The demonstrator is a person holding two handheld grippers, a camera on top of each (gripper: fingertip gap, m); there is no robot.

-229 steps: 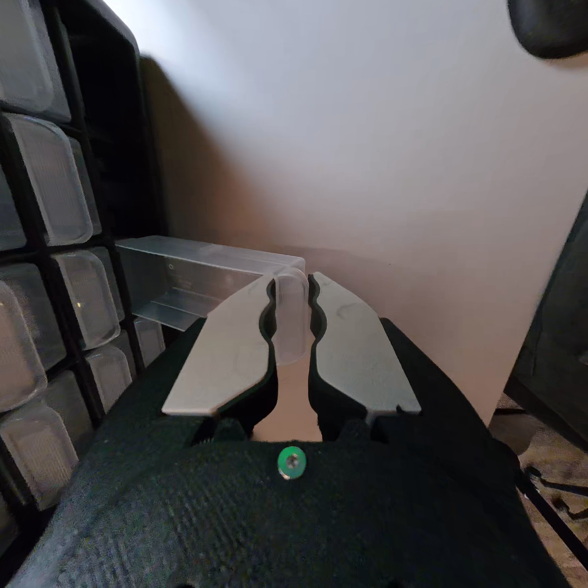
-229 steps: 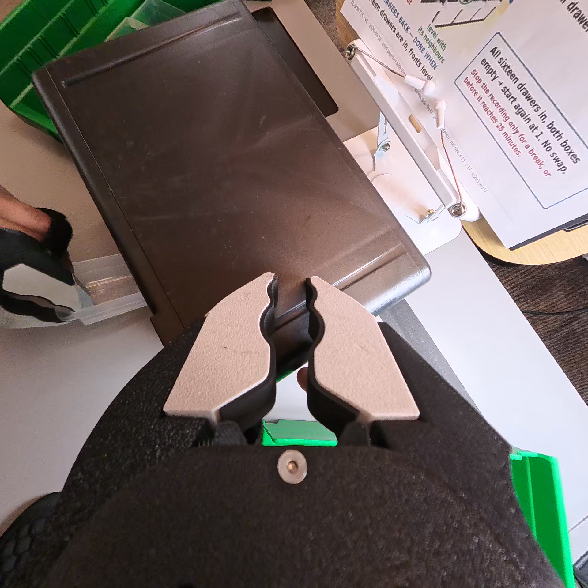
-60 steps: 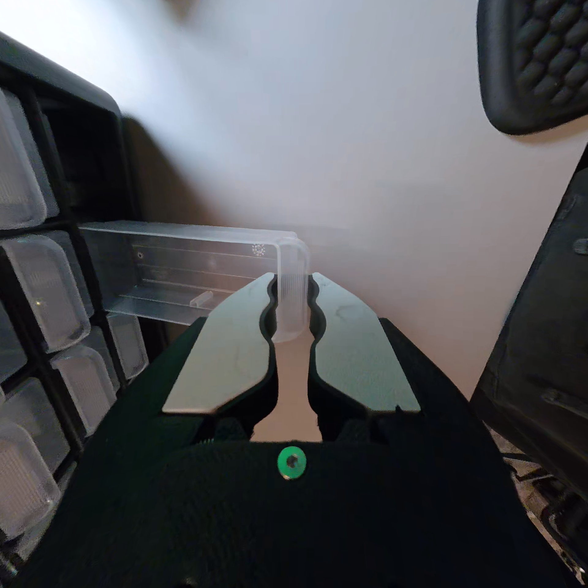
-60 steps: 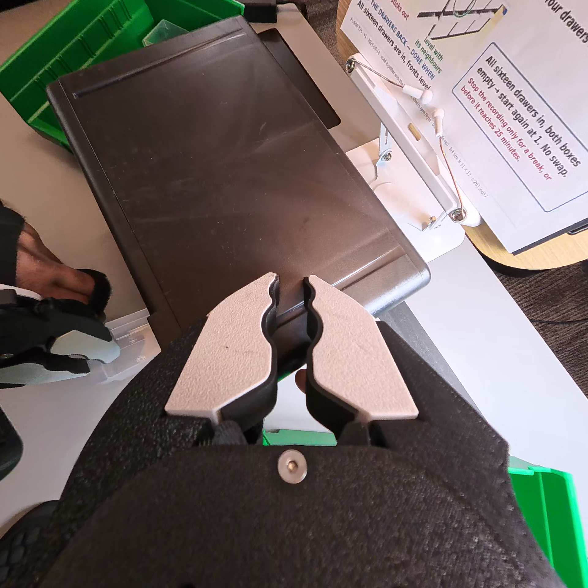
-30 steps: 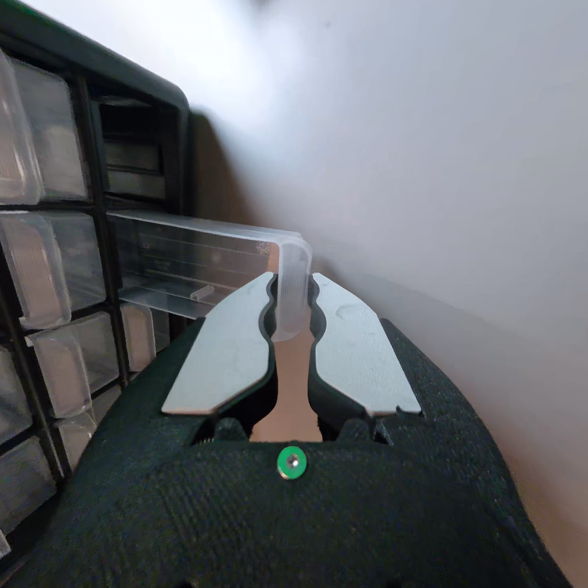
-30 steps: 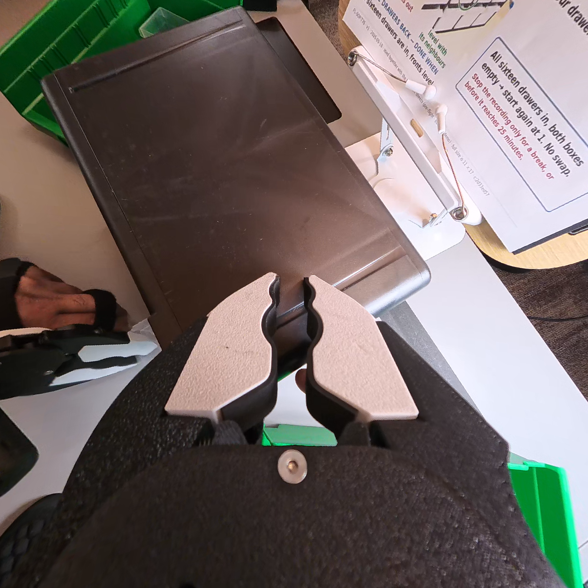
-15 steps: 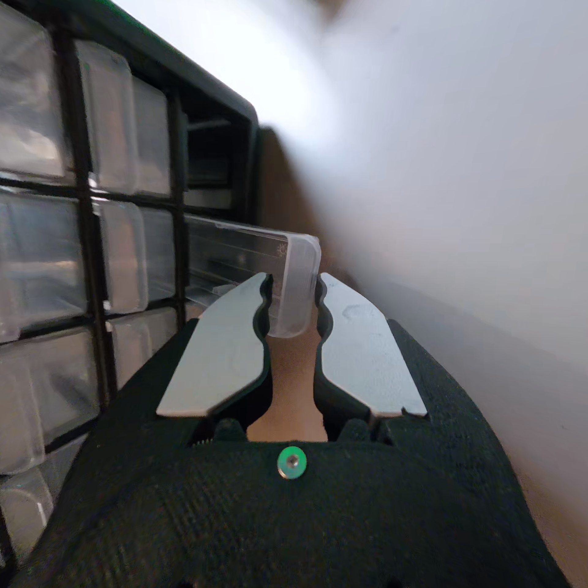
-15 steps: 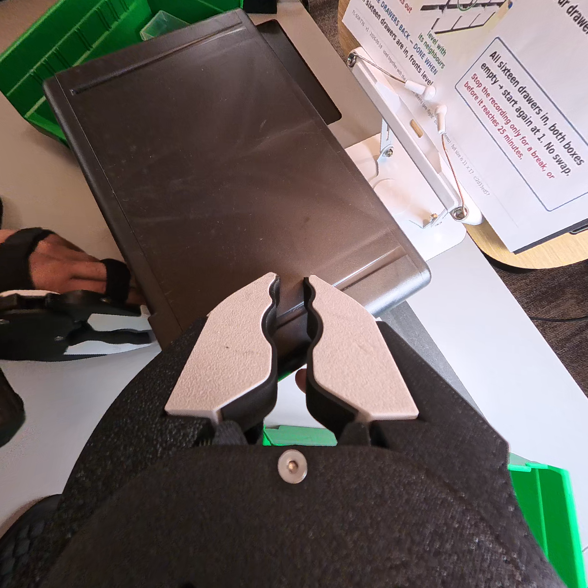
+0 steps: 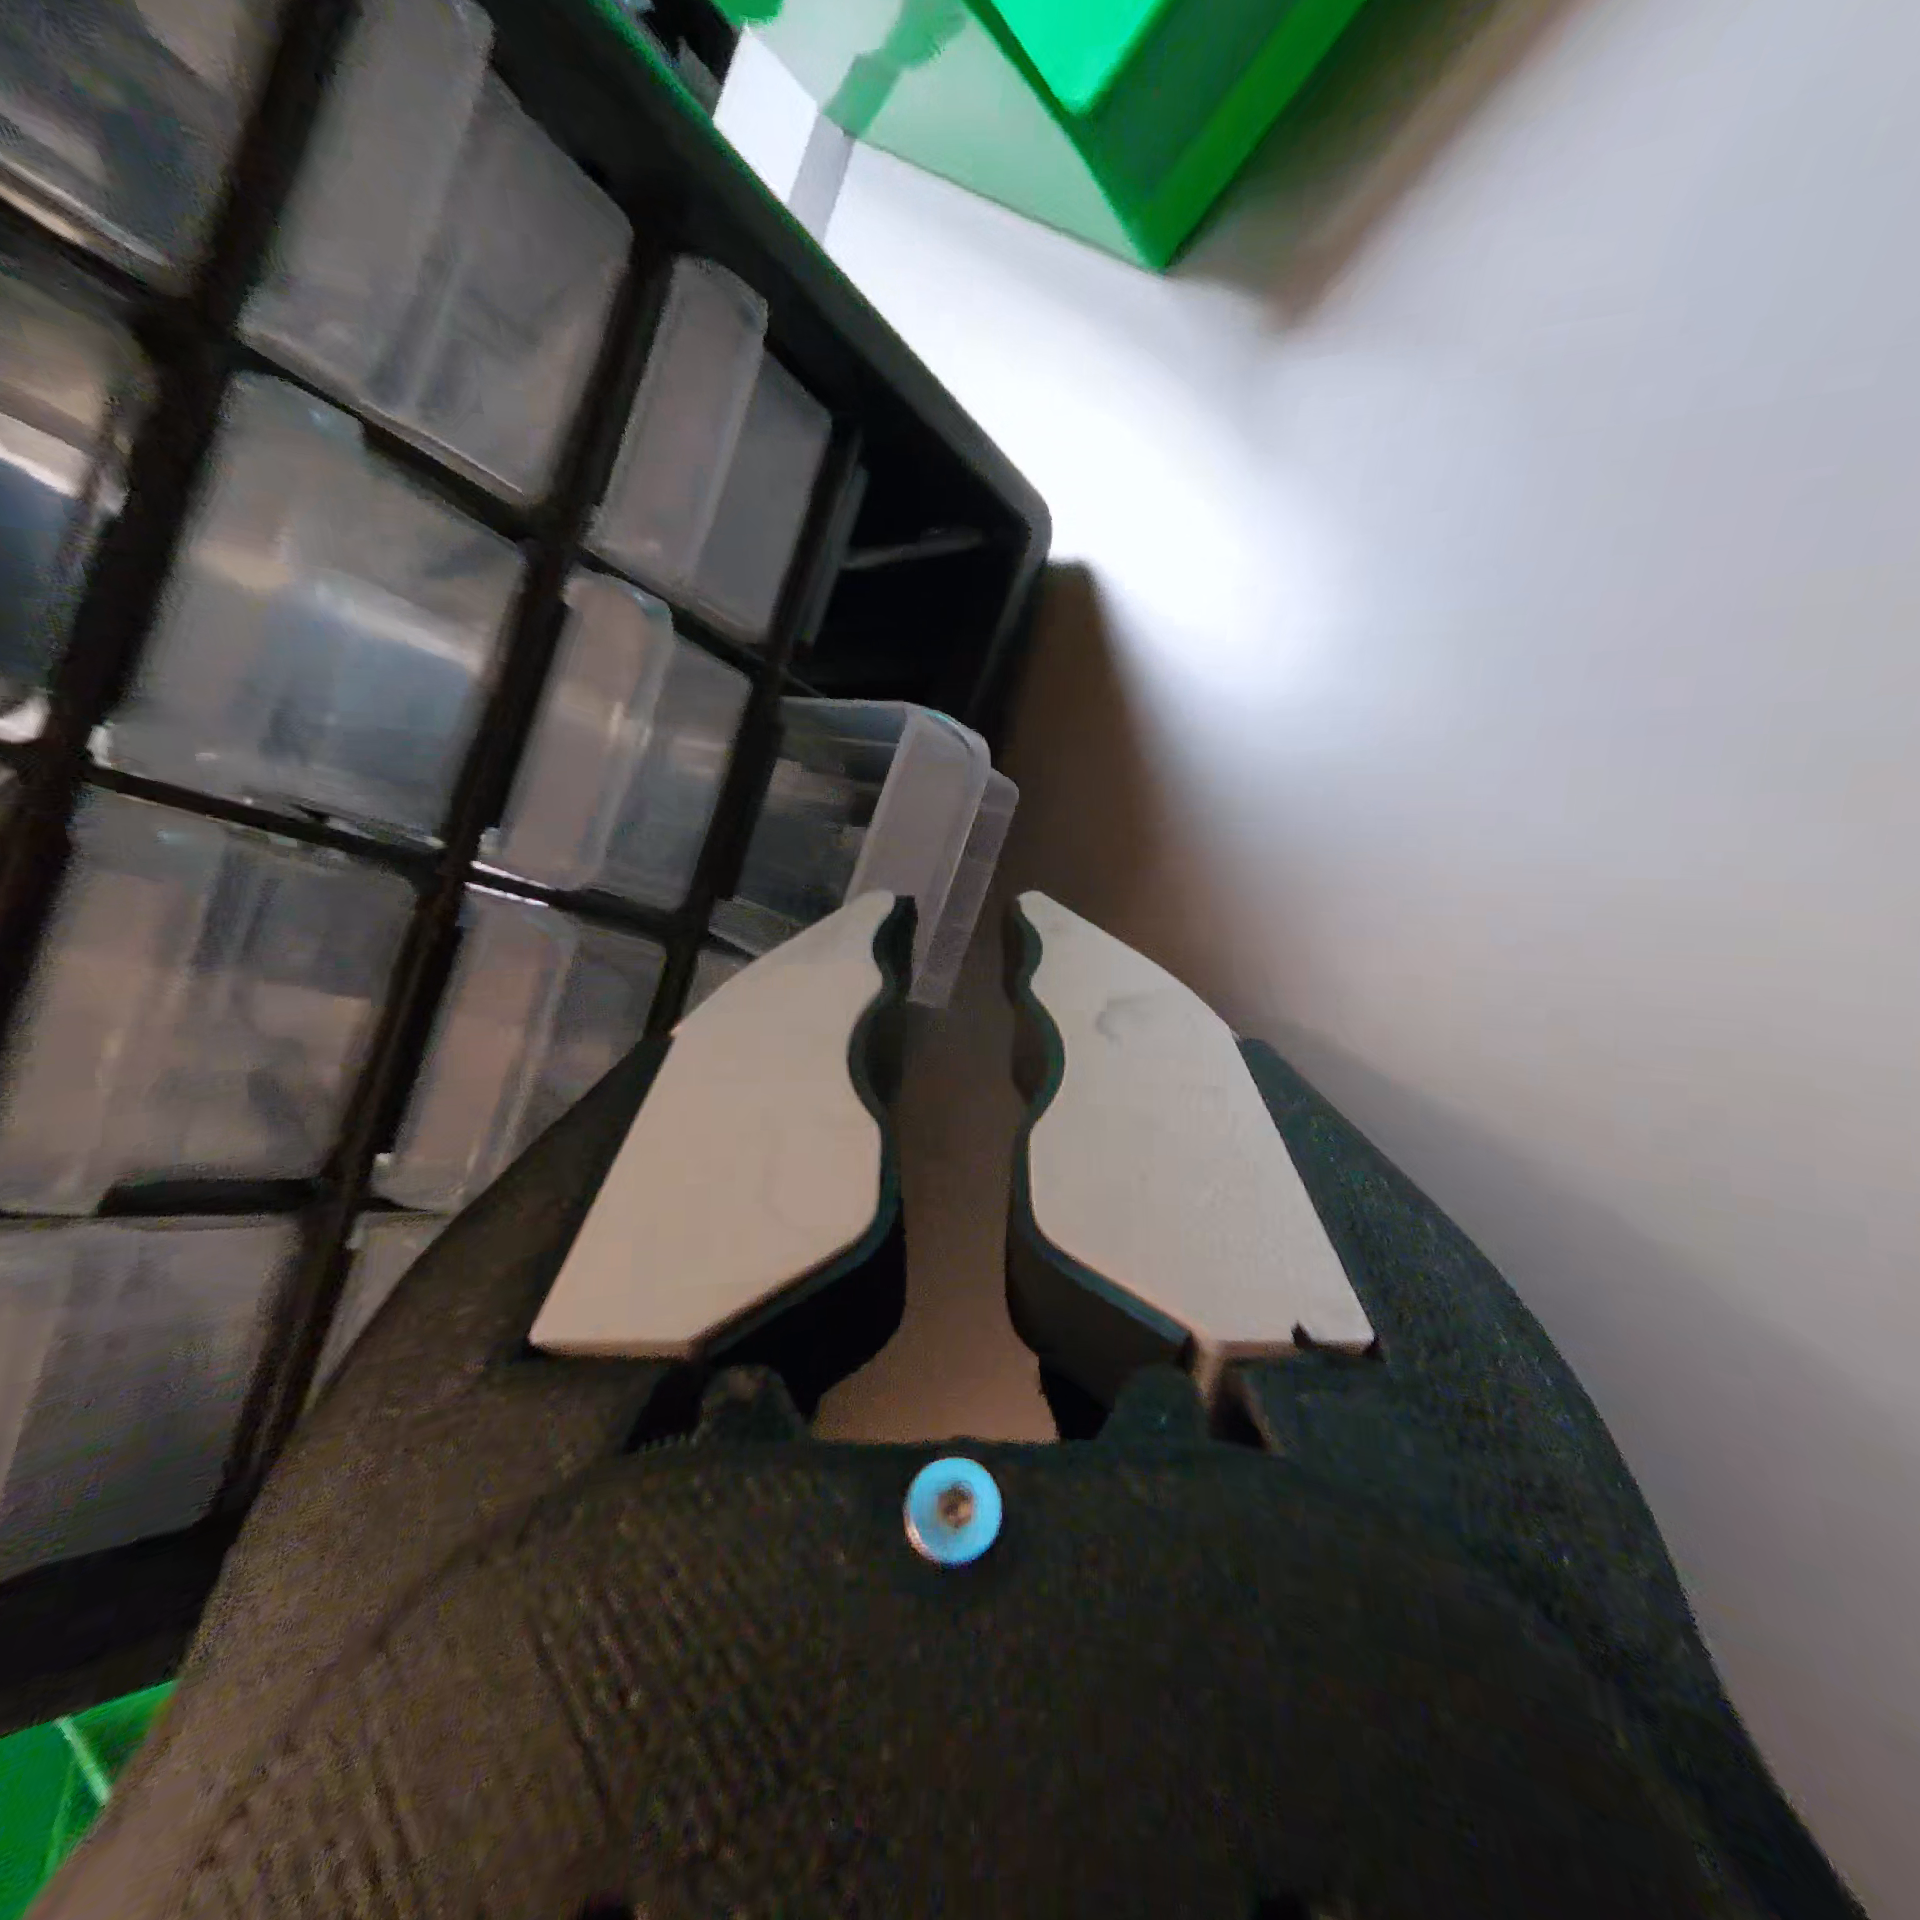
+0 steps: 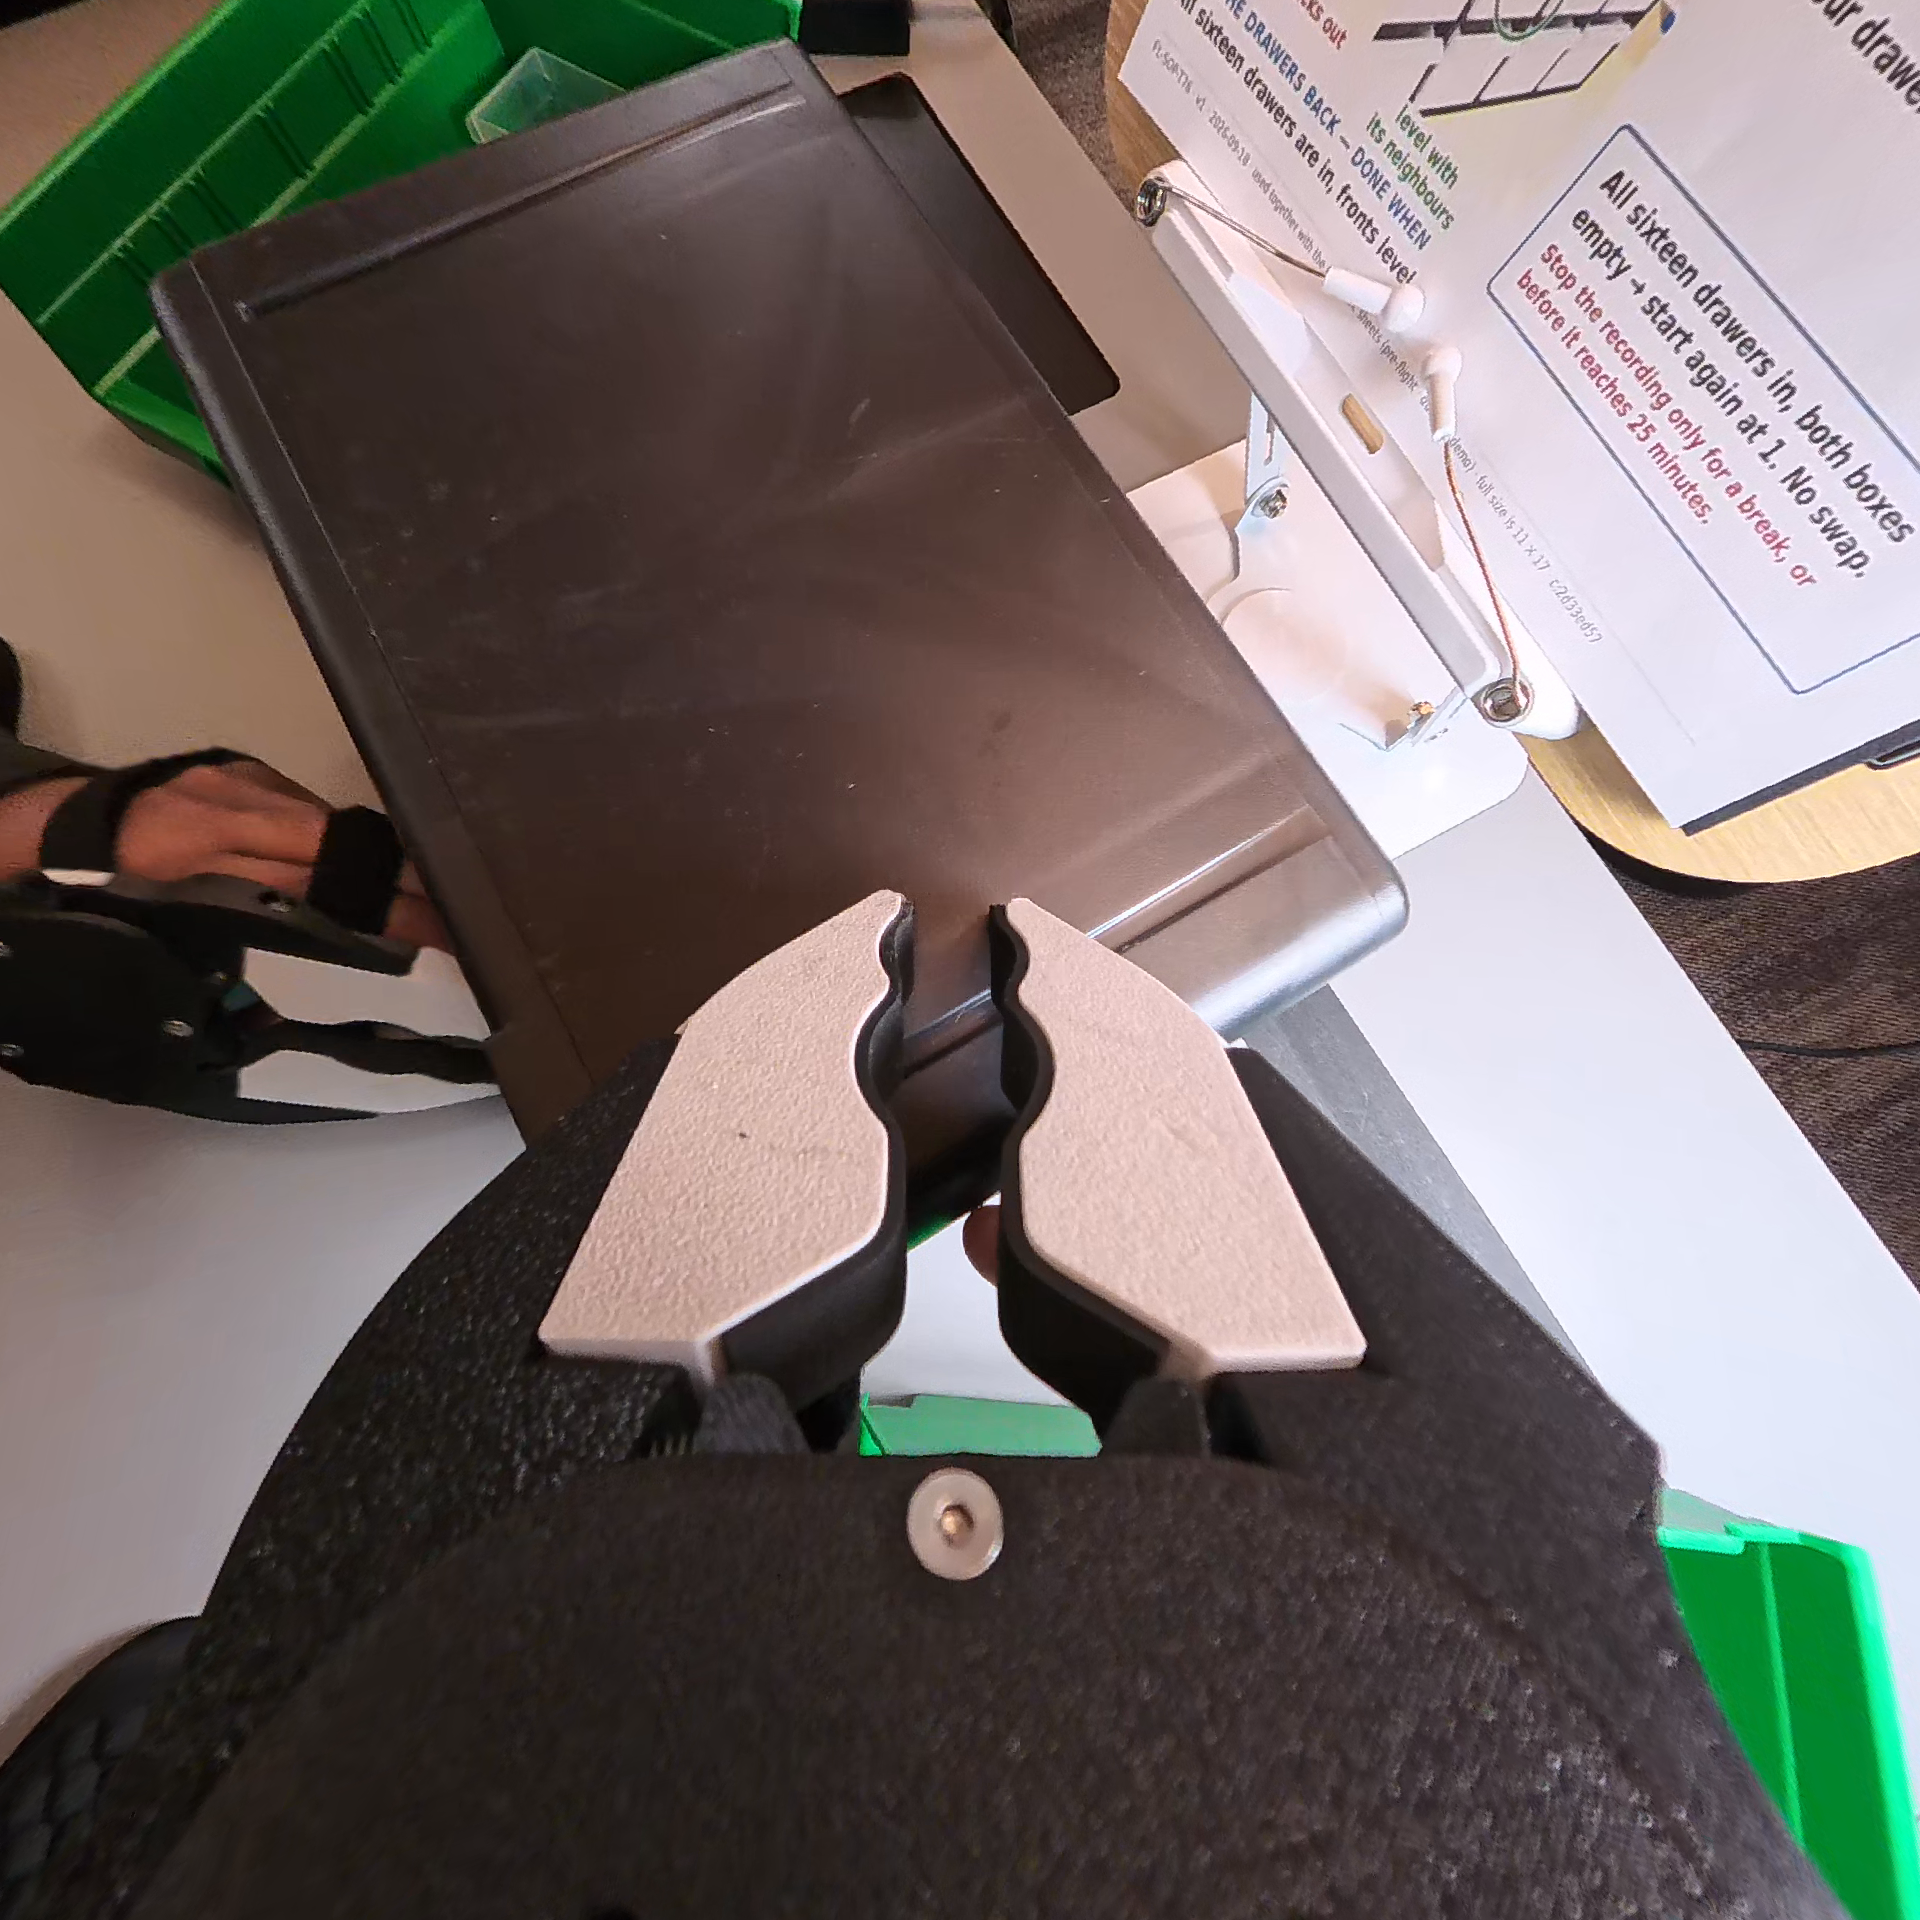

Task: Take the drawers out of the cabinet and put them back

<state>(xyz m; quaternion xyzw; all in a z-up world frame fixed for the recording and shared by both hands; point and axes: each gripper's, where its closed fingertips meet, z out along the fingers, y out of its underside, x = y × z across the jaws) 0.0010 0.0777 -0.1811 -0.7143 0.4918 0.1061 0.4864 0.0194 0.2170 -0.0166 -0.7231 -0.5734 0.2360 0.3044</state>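
Note:
The black cabinet (image 9: 914,426) fills the left of the left wrist view, its slots holding clear drawers. My left gripper (image 9: 961,904) is shut on the handle lip of one clear drawer (image 9: 940,821) in the right-hand column. That drawer sits almost fully in its slot. The slot above it (image 9: 914,582) is dark and empty. In the right wrist view I look down on the cabinet's dark top (image 10: 727,571). My right gripper (image 10: 951,914) is shut on its near edge. The left gripper (image 10: 468,997) shows at the cabinet's front, held by a hand (image 10: 239,821).
A green bin (image 10: 260,156) stands behind the cabinet and shows in the left wrist view too (image 9: 1143,104). Another green bin (image 10: 1818,1662) is at the near right. A white stand (image 10: 1351,520) with a printed sheet is to the right, on the white table (image 10: 156,1299).
The left gripper has pushed the clear drawer from sticking far out of the cabinet to almost fully in, and has turned toward the cabinet front. The right gripper has stayed on the cabinet edge.

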